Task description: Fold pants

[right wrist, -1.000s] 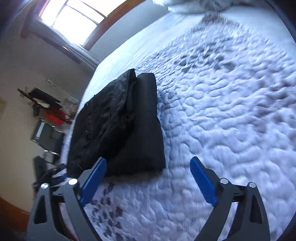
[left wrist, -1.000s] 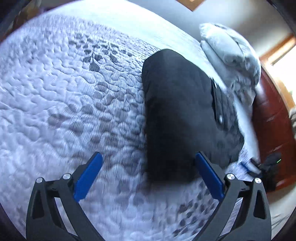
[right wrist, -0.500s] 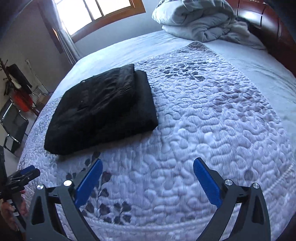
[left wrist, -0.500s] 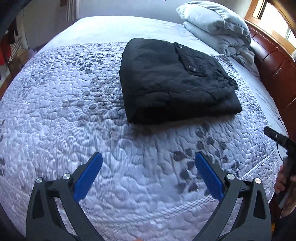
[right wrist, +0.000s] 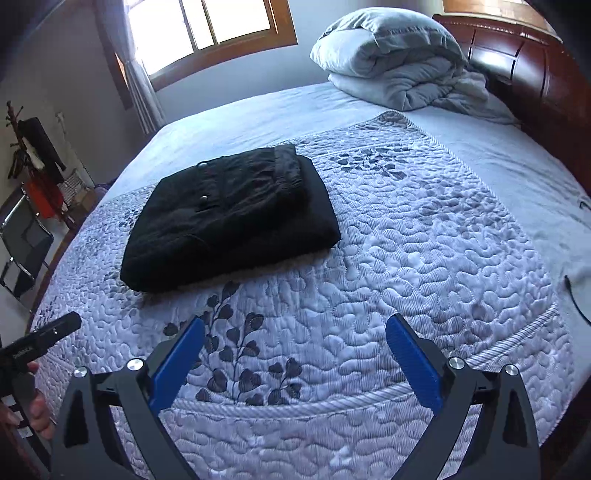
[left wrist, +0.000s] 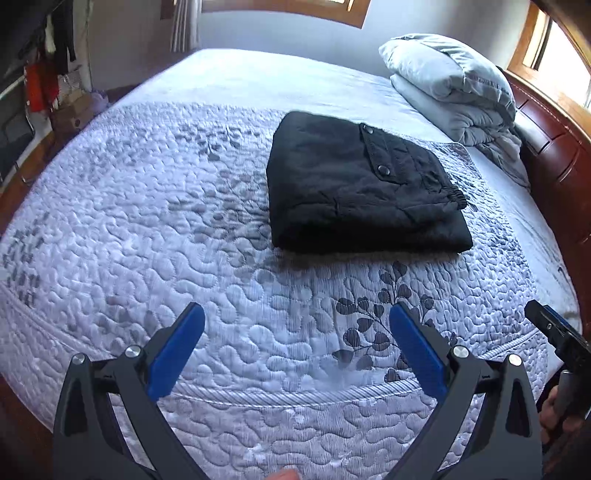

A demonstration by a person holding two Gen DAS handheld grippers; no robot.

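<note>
Black pants (left wrist: 354,188) lie folded into a compact rectangle on the quilted bedspread (left wrist: 147,229), upper centre of the left wrist frame; a pocket flap with two snaps faces up, elastic waistband toward the right edge of the bundle; in the right wrist view the same pants (right wrist: 229,218) sit left of centre, thick fold edge nearest the camera

Left claw (left wrist: 293,349) at bottom of frame, blue pads spread wide apart, nothing between them; it hangs over the corded border of the bedspread, well apart from the pants

Right claw (right wrist: 295,358) likewise spread wide and holding nothing, above a leaf print in the quilt, well apart from the pants

Right claw's black tip shows at the right edge of the left wrist view, with fingers (left wrist: 550,413) of a hand under it; the left claw's tip shows at the left edge of the right wrist view

Folded grey duvet (left wrist: 450,85) piled at upper right by the dark wooden headboard (right wrist: 517,59); window (right wrist: 207,26) at upper left of the right wrist view; chair (right wrist: 22,247) at far left edge
</note>
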